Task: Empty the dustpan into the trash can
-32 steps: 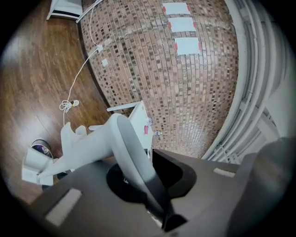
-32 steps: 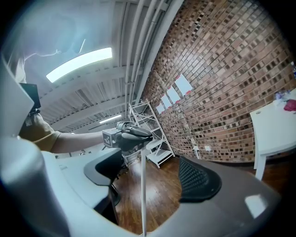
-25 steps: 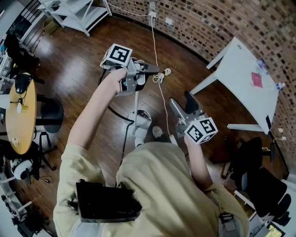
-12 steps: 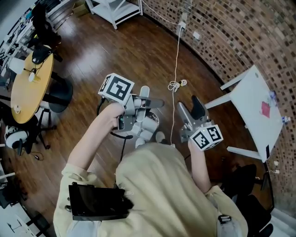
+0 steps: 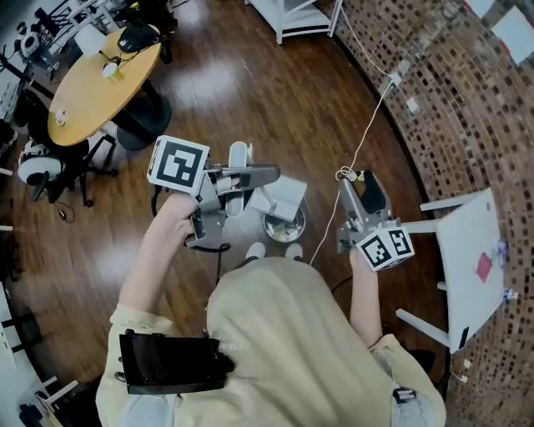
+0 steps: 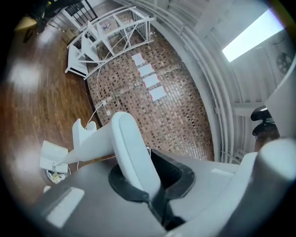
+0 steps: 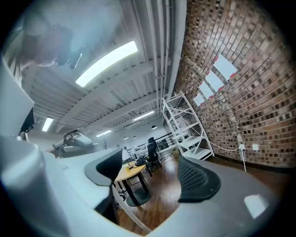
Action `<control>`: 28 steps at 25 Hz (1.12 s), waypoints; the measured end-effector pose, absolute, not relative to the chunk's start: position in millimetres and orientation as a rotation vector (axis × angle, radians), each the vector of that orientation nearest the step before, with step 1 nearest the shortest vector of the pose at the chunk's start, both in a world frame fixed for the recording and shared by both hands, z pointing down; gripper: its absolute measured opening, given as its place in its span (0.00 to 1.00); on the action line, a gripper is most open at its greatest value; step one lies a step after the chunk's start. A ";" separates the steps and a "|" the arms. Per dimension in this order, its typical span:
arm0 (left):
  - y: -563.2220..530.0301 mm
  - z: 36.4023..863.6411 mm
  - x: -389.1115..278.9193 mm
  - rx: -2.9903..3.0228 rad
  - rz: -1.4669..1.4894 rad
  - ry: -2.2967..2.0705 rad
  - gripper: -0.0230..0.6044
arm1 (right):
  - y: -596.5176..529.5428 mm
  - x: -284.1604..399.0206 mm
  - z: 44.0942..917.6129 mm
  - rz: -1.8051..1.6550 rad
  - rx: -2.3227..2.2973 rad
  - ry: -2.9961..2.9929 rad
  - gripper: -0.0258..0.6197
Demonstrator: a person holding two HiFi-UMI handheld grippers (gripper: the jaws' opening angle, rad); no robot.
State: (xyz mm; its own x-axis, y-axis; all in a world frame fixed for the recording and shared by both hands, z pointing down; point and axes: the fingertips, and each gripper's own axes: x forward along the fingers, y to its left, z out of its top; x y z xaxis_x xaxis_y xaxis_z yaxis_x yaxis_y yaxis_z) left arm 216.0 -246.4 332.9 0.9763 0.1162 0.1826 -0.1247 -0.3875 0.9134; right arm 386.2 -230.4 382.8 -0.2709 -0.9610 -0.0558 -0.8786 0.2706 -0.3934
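Person's torso fills the bottom of the head view, arms reaching fwd. L gripper (image 5: 254, 176) is clamped tight on the white handle of the dustpan (image 5: 286, 197); its own view shows both pads pressed on the handle, w/ the pan end pointing away. Pan hangs right over the bin (image 5: 267, 229), covering its far rim from above. The bin stands on the floor (image 5: 250, 92) just past the person's shoes (image 5: 255, 249), w/ pale scraps inside.

R gripper (image 5: 357, 185) is held beside the bin, apart from it. Its jaws stand apart, nothing pressed betw. the pads. A thin white bar crosses low by one pad in its view; can't tell what it is.

White cable (image 5: 367, 138) runs along the floor from near the R gripper up to the brick wall (image 5: 467, 108). White table (image 5: 471, 250) is off to the right by that wall. Farther out: round yellow table (image 5: 92, 92) at upper left, white shelf (image 5: 300, 17) at top.
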 end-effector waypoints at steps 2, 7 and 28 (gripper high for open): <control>-257.3 332.5 196.3 2.008 0.233 -0.087 0.05 | -242.3 377.4 383.5 -0.424 -1.652 2.300 0.60; -280.0 351.3 145.8 2.090 0.216 -0.220 0.05 | -269.5 324.8 385.9 -0.456 -1.553 2.418 0.60; -330.0 610.8 18.5 2.042 0.307 -0.450 0.09 | -298.1 187.7 470.0 -0.675 -1.337 2.770 0.60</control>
State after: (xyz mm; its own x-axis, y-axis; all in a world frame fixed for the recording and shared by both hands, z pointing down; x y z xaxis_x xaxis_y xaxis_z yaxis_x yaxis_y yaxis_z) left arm 18.5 -330.0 610.8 0.8993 -0.1876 0.3951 -0.4363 -0.4472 0.7808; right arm 187.7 -298.1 470.0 -0.6394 -0.7454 0.1887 -0.7487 0.5476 -0.3737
